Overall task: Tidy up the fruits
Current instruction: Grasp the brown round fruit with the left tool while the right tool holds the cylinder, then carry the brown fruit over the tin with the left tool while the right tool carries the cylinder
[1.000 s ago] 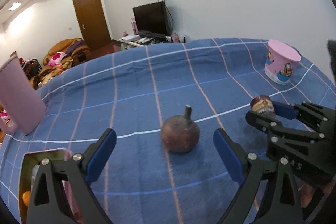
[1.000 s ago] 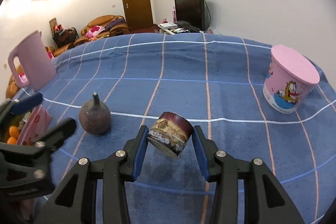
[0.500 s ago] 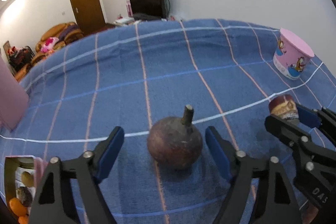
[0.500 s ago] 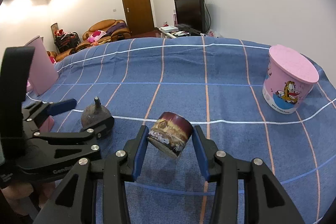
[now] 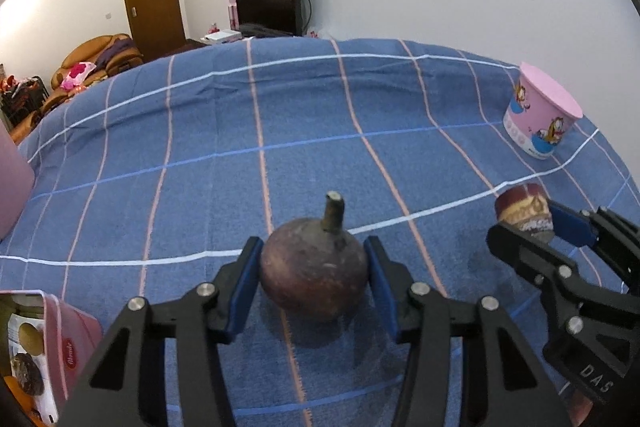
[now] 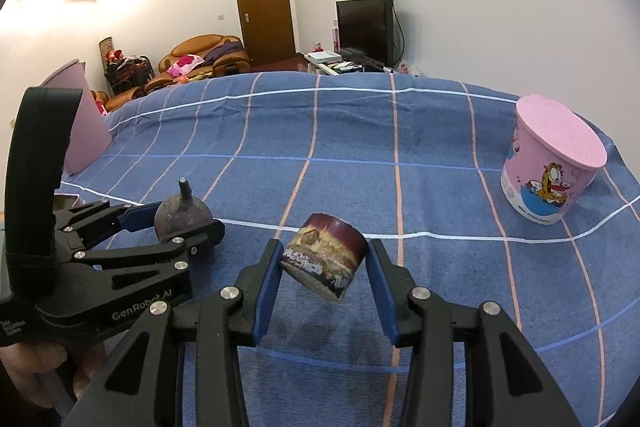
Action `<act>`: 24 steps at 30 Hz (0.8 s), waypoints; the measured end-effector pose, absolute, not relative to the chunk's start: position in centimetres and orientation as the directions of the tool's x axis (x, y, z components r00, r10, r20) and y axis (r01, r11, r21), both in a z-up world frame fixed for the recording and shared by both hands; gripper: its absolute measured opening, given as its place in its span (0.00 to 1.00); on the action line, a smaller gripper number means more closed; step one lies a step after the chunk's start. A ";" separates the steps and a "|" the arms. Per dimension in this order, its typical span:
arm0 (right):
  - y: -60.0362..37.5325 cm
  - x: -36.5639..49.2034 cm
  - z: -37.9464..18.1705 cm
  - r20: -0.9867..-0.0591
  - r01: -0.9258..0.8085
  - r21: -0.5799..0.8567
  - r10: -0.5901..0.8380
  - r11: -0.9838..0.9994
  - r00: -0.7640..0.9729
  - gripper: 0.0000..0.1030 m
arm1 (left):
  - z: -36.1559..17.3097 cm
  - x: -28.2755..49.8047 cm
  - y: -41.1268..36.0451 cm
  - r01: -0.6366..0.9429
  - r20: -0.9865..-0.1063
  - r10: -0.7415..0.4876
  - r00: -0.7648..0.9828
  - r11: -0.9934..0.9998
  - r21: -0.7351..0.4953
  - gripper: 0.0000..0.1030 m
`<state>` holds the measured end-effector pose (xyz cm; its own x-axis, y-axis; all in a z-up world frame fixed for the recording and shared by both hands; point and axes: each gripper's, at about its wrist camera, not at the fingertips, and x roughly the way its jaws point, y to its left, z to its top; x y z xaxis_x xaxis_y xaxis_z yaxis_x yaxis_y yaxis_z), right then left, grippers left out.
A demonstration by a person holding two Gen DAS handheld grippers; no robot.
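The left hand-held gripper [image 5: 314,279] has just been closing, and its blue pads now press both flanks of the round, dark purple mangosteen-like fruit [image 5: 314,277]. The fruit sits on the blue checked cloth of the table [image 5: 320,131], stem upright toward 12 o'clock; the long axis is therefore vertical and crosses the grip line at a right angle. The fruit lies dead ahead of the left hand-held gripper, between the fingers, so the coming move is judged to be a straight lift.

The right hand-held gripper [image 6: 324,267] is clamped on a short brown cylindrical printed can [image 6: 324,255], tilted and clear of the cloth. It stands at 3 o'clock from the fruit, so the left hand is the nearer.

The left wrist view alone shows the pink open box with fruits inside [image 5: 52,343] at 8 o'clock, the likely destination. The right wrist view alone shows the fruit's far side and the person's hand [image 6: 24,371] on the left handle. Both show the pink cartoon-printed tub [image 6: 552,163] at 2 o'clock, well apart.
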<state>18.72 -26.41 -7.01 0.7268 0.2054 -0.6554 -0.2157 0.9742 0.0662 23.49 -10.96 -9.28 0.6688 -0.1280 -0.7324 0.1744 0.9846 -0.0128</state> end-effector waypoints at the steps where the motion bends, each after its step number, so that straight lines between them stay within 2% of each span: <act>1: -26.3 18.7 -7.0 -0.656 -0.218 0.060 0.202 0.974 0.727 0.43 | -9.2 23.3 -10.9 0.170 -0.726 -0.126 0.676 0.985 -0.012 0.51; 24: -25.8 16.8 -5.7 -0.560 -0.243 0.022 0.214 0.970 0.800 0.44 | -7.0 19.9 -11.4 0.131 -0.584 -0.053 0.810 0.987 0.091 0.51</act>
<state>16.82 -25.77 -5.65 0.8004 0.2136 -0.5601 -0.2435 0.9697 0.0219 19.90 -11.37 -7.00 0.8103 -0.0535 -0.5835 0.1308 0.9872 0.0911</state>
